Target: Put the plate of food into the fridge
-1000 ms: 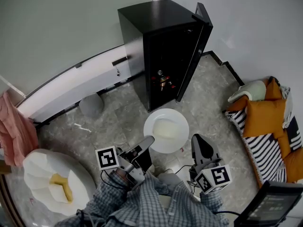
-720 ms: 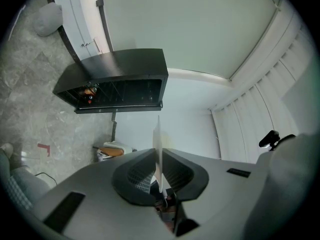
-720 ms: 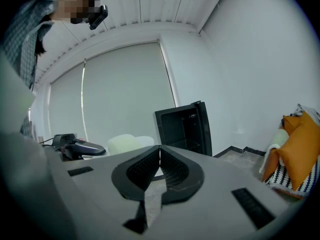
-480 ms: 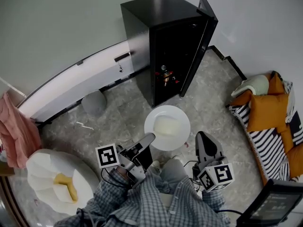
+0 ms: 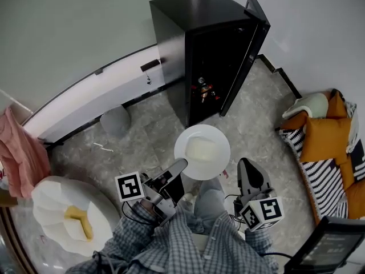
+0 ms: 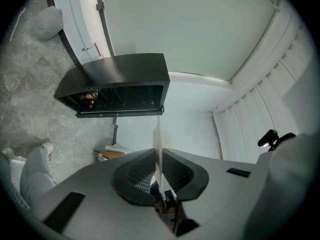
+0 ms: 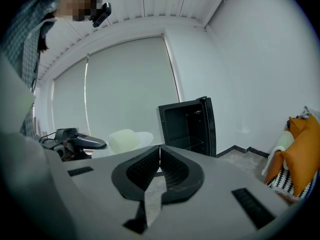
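A white plate (image 5: 202, 152) with a pale slab of food on it hangs level above the stone floor, just in front of the black fridge (image 5: 211, 50). The fridge door (image 5: 251, 56) stands open to the right. My left gripper (image 5: 180, 168) is shut on the plate's near-left rim. In the left gripper view the plate (image 6: 156, 144) shows edge-on between the closed jaws of the left gripper (image 6: 158, 159), with the fridge (image 6: 120, 84) ahead. My right gripper (image 5: 246, 165) hangs to the plate's right, shut and empty. The right gripper (image 7: 160, 150) looks towards the fridge (image 7: 187, 121) and the plate (image 7: 131, 140).
Bottles (image 5: 204, 90) stand on a shelf inside the fridge. A sofa with orange cushions (image 5: 325, 147) lies at the right. A white beanbag seat (image 5: 63, 216) is at the lower left, a grey round thing (image 5: 115, 120) by the wall, a pink cloth (image 5: 20, 153) at the left edge.
In the head view the fridge and the floor have slid a little to the right. The plate stays level in my left gripper, slightly nearer the fridge. The right gripper stays shut.
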Demonstrator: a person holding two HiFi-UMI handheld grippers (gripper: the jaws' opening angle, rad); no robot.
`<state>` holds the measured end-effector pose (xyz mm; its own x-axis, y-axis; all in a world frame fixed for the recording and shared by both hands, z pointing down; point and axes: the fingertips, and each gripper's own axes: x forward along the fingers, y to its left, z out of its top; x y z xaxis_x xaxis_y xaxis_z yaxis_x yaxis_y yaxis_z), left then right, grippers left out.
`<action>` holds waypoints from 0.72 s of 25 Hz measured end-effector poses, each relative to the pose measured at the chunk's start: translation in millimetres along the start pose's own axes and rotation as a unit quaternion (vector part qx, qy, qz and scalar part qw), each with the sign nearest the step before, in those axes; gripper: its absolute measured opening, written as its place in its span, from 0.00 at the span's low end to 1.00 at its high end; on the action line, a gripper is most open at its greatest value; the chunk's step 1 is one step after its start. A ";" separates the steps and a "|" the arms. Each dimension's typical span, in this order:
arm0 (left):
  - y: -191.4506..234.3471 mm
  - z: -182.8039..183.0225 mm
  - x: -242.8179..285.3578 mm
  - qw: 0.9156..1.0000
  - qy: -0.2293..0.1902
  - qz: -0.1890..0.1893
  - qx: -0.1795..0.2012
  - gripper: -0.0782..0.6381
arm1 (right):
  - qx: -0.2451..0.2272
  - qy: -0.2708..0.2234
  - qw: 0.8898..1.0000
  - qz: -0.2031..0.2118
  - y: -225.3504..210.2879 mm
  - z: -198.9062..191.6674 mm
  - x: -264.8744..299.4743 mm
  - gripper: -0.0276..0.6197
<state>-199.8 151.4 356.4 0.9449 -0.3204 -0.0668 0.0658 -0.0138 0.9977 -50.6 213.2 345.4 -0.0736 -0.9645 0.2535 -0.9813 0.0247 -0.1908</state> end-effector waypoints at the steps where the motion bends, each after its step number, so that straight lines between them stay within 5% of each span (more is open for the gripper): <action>1: 0.2 0.8 2.3 1.000 -0.001 0.001 0.000 0.15 | -0.001 0.001 1.000 0.003 -1.5 0.9 3.4 0.05; 18: 9.0 33.8 93.6 1.000 -0.028 0.002 0.004 0.15 | 0.000 0.013 0.999 0.038 -69.9 24.8 67.1 0.05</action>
<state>-121.6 89.2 359.4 0.9260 -0.3725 -0.0623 0.0593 -0.0194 0.9981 17.5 140.2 352.3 -0.1528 -0.9524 0.2636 -0.9725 0.0975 -0.2114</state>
